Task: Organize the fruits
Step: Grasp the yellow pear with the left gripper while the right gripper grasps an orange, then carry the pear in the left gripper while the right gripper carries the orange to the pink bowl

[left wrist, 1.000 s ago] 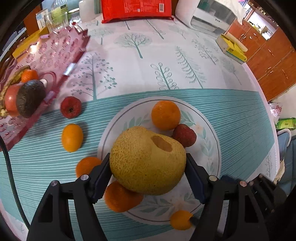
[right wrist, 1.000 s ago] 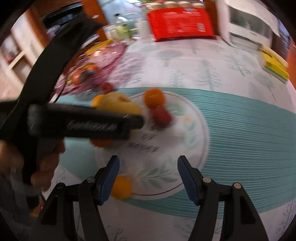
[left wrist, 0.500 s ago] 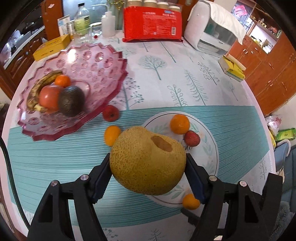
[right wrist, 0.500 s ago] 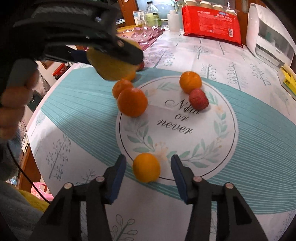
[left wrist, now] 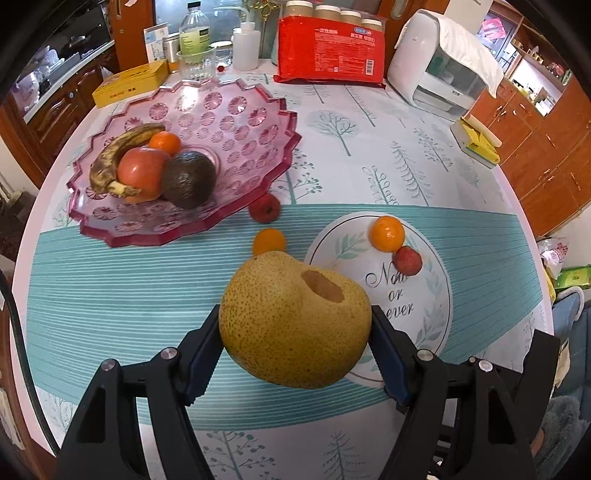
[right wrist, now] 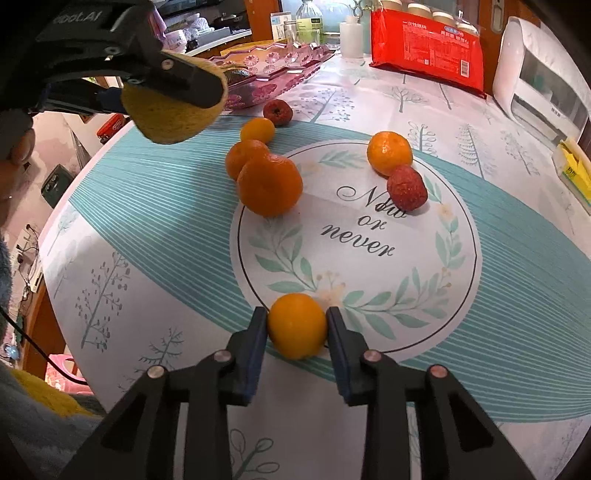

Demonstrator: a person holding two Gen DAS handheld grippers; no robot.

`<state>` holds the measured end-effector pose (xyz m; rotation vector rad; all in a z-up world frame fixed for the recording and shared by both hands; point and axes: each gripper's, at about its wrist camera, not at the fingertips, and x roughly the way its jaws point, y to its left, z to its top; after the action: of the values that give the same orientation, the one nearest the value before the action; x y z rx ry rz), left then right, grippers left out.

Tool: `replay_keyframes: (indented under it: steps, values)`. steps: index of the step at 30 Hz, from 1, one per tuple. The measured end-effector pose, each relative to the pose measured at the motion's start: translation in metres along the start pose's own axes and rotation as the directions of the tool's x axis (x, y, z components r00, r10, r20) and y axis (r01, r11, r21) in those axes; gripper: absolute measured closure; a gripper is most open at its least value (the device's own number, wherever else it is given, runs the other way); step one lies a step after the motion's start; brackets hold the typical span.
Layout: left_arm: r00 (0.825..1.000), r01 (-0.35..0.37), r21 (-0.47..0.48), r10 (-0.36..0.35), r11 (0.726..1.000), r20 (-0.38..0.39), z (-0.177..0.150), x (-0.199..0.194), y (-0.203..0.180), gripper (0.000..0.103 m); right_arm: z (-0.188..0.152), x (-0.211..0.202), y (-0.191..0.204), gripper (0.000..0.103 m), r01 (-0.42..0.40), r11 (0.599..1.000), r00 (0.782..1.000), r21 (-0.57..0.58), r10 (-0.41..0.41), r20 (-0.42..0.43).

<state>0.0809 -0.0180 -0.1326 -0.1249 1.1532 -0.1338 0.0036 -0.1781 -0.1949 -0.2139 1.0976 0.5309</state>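
Note:
My left gripper (left wrist: 295, 332) is shut on a big yellow pear (left wrist: 293, 319) and holds it above the table; the pear also shows in the right wrist view (right wrist: 170, 114). The pink glass fruit bowl (left wrist: 236, 155) at the left holds a banana (left wrist: 118, 151), an apple (left wrist: 142, 173), an avocado (left wrist: 188, 179) and a small orange (left wrist: 165, 142). My right gripper (right wrist: 295, 328) has its jaws against both sides of a small orange (right wrist: 296, 325) on the table. Loose oranges (right wrist: 269, 184) (right wrist: 389, 153) and red fruits (right wrist: 407, 187) (right wrist: 277, 112) lie around the round print.
At the back of the table stand a red package (left wrist: 330, 51), a white appliance (left wrist: 439, 70), bottles (left wrist: 194, 33), a glass (left wrist: 195, 62) and a yellow box (left wrist: 129, 83). A yellow pack (left wrist: 478, 142) lies at the right edge. Wooden cabinets surround the table.
My left gripper has lifted the pear up and back from the table, so the bowl comes into view. My right gripper has moved forward and closed around the small orange.

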Motion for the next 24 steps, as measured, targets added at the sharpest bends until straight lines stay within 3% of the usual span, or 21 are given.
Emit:
replay_keyframes:
  steps: [10,24]
  values:
    - [1.000,-0.009,-0.007,0.009,1.000,0.022,-0.003,-0.022,0.019,0.030,0.021,-0.016,0.006,0.072,0.026,0.999,0.999,0.027,-0.027,0.026]
    - [0.989,-0.044,-0.028,0.048,0.999,0.142,0.014,-0.089,0.067,0.030,0.098,-0.062,0.047,0.071,0.037,0.999,0.986,-0.015,-0.034,0.165]
